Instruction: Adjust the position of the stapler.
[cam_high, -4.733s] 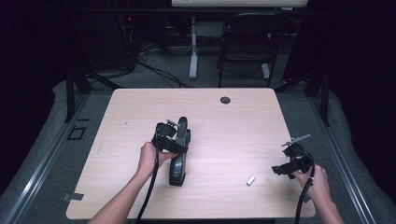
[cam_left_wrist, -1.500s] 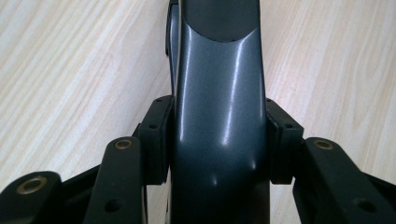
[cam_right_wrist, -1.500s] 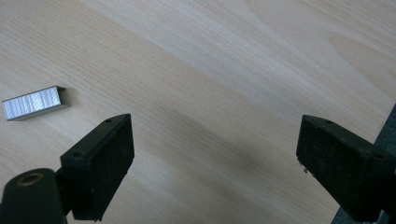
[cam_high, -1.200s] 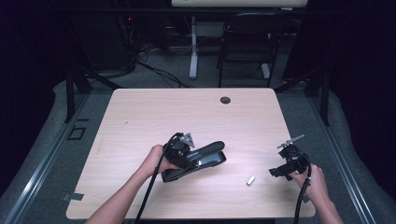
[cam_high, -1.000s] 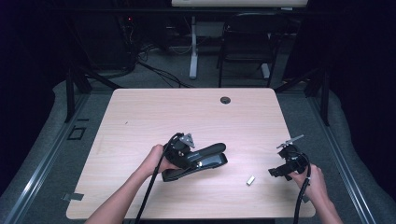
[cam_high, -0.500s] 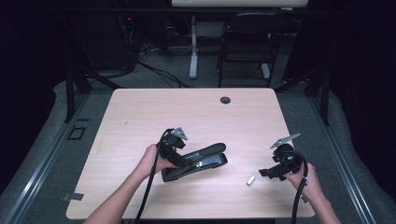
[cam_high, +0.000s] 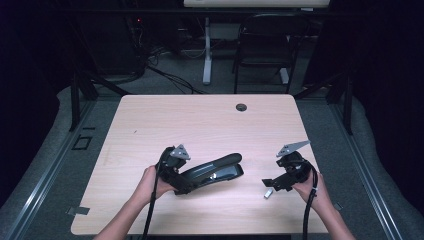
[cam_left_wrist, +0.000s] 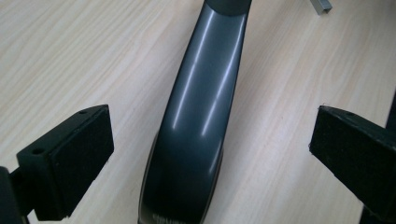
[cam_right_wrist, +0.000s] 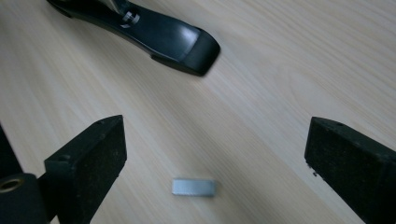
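Right gripper (cam_high: 274, 184) hovers just above the small strip of staples (cam_right_wrist: 194, 187), which I see lying flat on the table (cam_high: 200, 115) between its two pads (cam_right_wrist: 86, 168), touching neither. Both jaws stand wide apart, have just been opening a little further, and hold nothing. In the right gripper view the strip's long axis runs across the gap, from one pad toward the other, so I judge that a closing stroke would press on its short ends; to catch its long sides I would have to turn the wrist a quarter turn first.

Left gripper (cam_left_wrist: 205, 154) sits over the rear of the black stapler (cam_high: 212, 172). Its jaws have just been opening to full width, and in the left gripper view the pads (cam_left_wrist: 74, 158) stand clear on either side of the stapler's glossy top arm, so I read this as a release and not a grip. From that rear end, the stapler's long axis runs away toward the strip, and its nose (cam_right_wrist: 198, 49) points at the right gripper.

Beyond both grippers, the far half of the table carries a round cable grommet (cam_high: 241, 107) at its far edge.

I judge the right hand (cam_high: 312, 187) the nearer to the strip, and the left (cam_high: 150, 182) the nearer to the stapler
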